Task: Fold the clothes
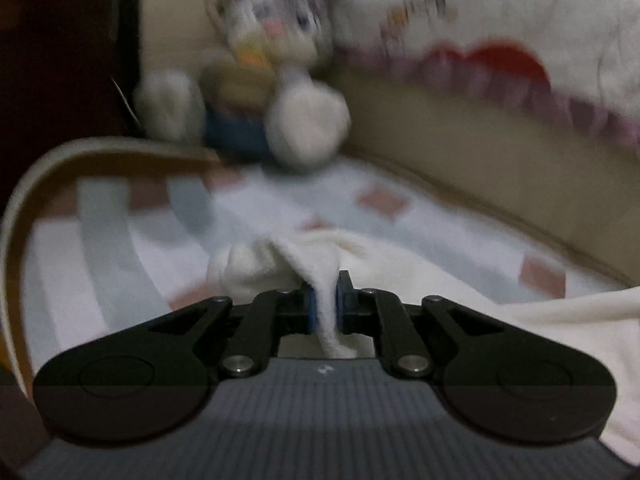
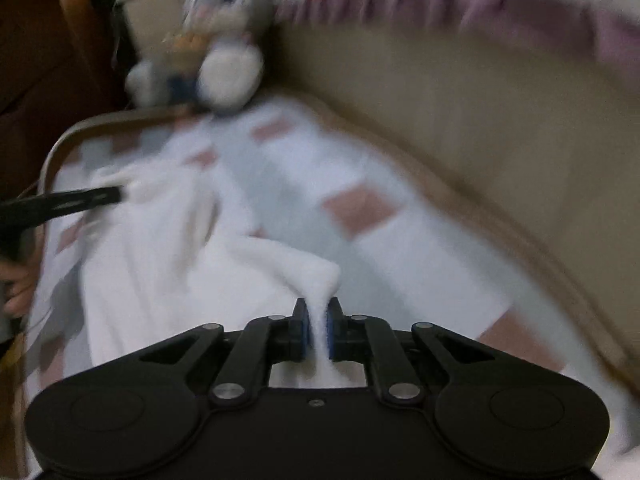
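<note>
The white fleecy garment [image 1: 460, 292] lies spread over a checked bed sheet [image 1: 120, 240] of pale blue, white and dusty pink squares, and it fills the lower middle and lower right of the left wrist view, while in the right wrist view [image 2: 160, 248] it stretches from the lower centre out toward the left edge of the frame. The left gripper [image 1: 326, 308] is clenched on a pinched ridge of this cloth: the fabric rises into a small peak just above the blue pads and a strip of it runs down between them toward the camera body. The right gripper [image 2: 318, 328] is likewise clamped on a fold of the same garment, with a narrow band of white cloth squeezed between its blue pads and a raised tuft of fabric just above the tips. At the left edge of the right wrist view the left gripper [image 2: 116, 195] shows as a dark tool whose tip meets the far edge of the garment, and part of a hand [image 2: 18, 284] shows below it at the frame's edge. A plush rabbit [image 1: 256, 76] sits in the upper left of centre in both views, at the far end of the sheet. A beige padded wall [image 1: 480, 160] curves along the right side of the sheet, and above it in the upper right hangs white bedding with a pink ruffled edge [image 1: 500, 20]. Both views are blurred, so finer detail of the cloth cannot be told.
</note>
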A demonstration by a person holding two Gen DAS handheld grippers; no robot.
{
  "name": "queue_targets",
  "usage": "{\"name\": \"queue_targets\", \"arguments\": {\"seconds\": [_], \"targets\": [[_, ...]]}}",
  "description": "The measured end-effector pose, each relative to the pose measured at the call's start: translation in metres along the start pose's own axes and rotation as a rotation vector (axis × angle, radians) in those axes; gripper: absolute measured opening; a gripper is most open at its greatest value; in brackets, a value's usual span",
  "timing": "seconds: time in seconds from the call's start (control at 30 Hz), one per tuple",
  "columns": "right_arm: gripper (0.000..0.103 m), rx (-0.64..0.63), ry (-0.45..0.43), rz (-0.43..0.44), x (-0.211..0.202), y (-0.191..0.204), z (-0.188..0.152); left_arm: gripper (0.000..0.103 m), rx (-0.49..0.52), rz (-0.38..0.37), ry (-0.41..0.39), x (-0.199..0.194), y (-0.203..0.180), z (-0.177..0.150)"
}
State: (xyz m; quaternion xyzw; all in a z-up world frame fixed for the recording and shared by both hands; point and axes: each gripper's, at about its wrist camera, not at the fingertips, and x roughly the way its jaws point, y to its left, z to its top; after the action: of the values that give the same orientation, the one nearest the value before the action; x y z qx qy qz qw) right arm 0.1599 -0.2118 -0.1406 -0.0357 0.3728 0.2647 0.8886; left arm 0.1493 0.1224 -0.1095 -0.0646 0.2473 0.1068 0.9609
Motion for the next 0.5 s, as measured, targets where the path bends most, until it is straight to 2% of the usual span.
{"name": "queue_targets", "arguments": {"seconds": [0.07,0.13,0.27,0.47,0.5], "targets": [[0.011,-0.016,-0.039,-0.034,-0.006,0.000,0.011,0.009,-0.009,0.010,-0.037,-0.007,0.004,0.005],[0.010,-0.036,-0.041,-0.054,-0.003,0.003,0.016,0.009,0.001,0.031,-0.054,-0.007,0.005,0.005],[0.010,-0.039,-0.033,-0.092,0.011,0.011,0.014,0.010,-0.004,0.071,-0.016,0.003,0.008,-0.002],[0.013,0.018,0.066,-0.174,0.049,0.013,0.011,0.017,-0.090,0.151,0.221,0.037,0.028,-0.019],[0.022,0.047,0.085,-0.185,0.054,0.010,0.012,0.017,-0.107,0.164,0.265,0.043,0.031,-0.021]]}}
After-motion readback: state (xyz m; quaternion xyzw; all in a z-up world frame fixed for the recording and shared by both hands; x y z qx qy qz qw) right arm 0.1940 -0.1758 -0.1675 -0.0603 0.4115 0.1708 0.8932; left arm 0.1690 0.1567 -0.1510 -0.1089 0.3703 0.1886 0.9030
